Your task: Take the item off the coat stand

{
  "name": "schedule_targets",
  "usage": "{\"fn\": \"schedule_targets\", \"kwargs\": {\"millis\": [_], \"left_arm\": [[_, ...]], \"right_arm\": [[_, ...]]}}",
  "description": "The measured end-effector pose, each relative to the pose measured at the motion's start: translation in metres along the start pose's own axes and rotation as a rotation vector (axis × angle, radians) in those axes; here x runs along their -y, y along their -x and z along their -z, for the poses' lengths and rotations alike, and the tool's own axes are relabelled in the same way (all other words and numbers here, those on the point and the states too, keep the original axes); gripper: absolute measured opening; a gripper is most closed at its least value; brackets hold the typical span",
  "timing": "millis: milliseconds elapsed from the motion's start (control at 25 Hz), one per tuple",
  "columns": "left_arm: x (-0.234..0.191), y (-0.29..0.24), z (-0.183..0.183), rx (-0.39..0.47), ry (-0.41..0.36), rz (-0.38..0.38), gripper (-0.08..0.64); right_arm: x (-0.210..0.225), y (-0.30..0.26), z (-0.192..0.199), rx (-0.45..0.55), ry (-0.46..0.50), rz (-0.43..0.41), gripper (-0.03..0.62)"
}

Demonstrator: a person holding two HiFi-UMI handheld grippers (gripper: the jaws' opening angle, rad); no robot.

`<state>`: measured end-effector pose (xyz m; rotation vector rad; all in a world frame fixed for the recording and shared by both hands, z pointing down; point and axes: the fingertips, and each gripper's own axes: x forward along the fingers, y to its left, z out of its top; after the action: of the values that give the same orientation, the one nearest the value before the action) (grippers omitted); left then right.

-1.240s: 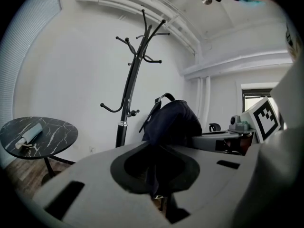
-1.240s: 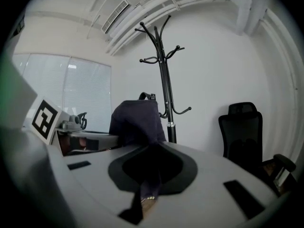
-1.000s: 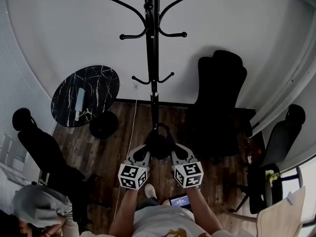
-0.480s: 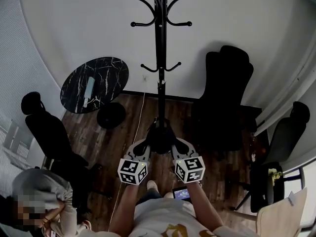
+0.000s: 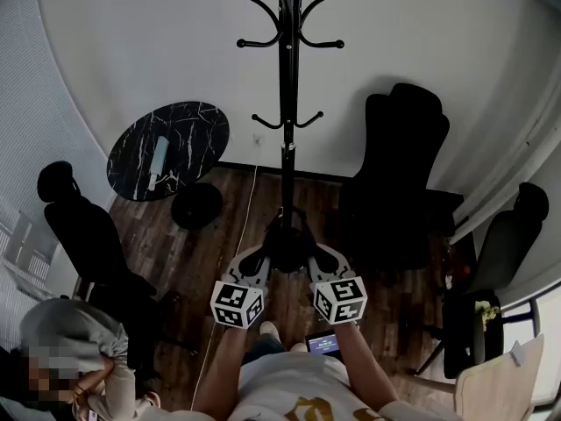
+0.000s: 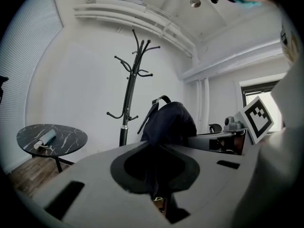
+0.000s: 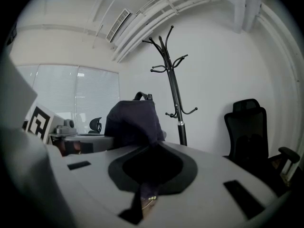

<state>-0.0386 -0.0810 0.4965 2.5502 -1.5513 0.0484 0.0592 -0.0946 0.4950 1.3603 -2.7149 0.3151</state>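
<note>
A dark backpack (image 5: 287,246) hangs between my two grippers, off the black coat stand (image 5: 286,103), whose hooks are bare. My left gripper (image 5: 259,268) is shut on the bag's left side and my right gripper (image 5: 319,267) is shut on its right side. In the left gripper view the backpack (image 6: 168,120) bulges above my shut left gripper (image 6: 156,177), with the coat stand (image 6: 129,99) behind it by the wall. In the right gripper view the backpack (image 7: 133,120) rises over my shut right gripper (image 7: 148,177), and the coat stand (image 7: 173,89) is beyond it.
A round black marble table (image 5: 188,130) with a pale roll (image 5: 158,158) on it stands left of the stand. A black office chair (image 5: 399,174) is on the right, with other chairs at the left (image 5: 83,244) and far right (image 5: 500,253). A person (image 5: 66,367) sits at lower left.
The head view has shifted, so the stand and table sit further right and higher. Both grippers keep hold of the backpack, a little lower in the frame.
</note>
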Motion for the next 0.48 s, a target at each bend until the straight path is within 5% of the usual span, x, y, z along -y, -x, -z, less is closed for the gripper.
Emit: {"fn": "schedule_targets", "kwargs": {"millis": [480], "left_arm": [[-0.016, 0.004, 0.010, -0.022, 0.025, -0.016, 0.031]], "right_arm": [[-0.008, -0.014, 0.014, -0.050, 0.002, -0.021, 0.025]]}}
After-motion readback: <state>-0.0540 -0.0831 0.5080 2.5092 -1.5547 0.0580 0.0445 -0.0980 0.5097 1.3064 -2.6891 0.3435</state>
